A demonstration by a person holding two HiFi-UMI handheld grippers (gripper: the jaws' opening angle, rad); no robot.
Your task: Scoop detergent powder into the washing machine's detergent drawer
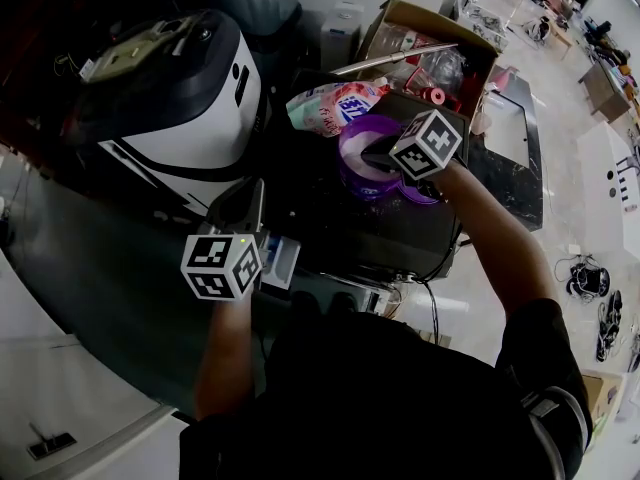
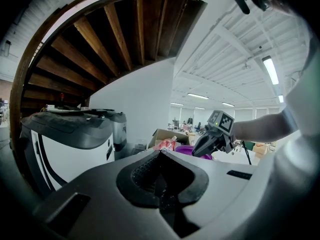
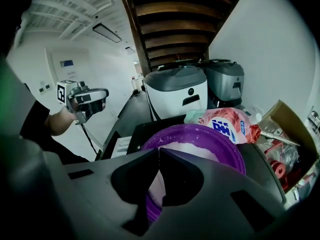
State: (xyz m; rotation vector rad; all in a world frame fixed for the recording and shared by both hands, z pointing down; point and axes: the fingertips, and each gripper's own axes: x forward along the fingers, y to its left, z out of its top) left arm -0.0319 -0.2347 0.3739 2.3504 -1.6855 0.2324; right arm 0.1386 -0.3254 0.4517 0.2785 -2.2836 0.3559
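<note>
Left claw [image 2: 160,154]: jaws drawn together, nothing between them. It hangs off the front left corner of the washing machine [image 1: 330,218] and holds nothing steady.

Detergent drawer [image 1: 281,260]: just right of the left claw and well to the left of the right claw. It appears pulled out. Its compartments cannot be made out.

Purple bowl [image 3: 197,129]: directly under and ahead of the right claw, on the machine top. White detergent powder [image 3: 192,151] lies in it.

Right claw [image 3: 159,154]: jaws closed to a narrow line at the tips, above the near rim of the bowl. Pale and purple surfaces show through the gap behind the tips. Whether that is a scoop handle or only the bowl wall cannot be told.

Detergent bag [image 3: 227,126]: lying beyond the right claw, against the far side of the bowl. A cardboard box [image 1: 425,16] stands further right.

Risks, as judged:
- If no scoop is in the grip, closed jaws dipped in the powder would lift nothing.
- Pressure on the near rim could tip or slide the bowl, since nothing braces it.
- The carry from bowl to drawer crosses bare machine top, so any tilt of the load would shed powder there.
- The drawer mouth looks small and a poor aim would spill powder over its edge.
</note>
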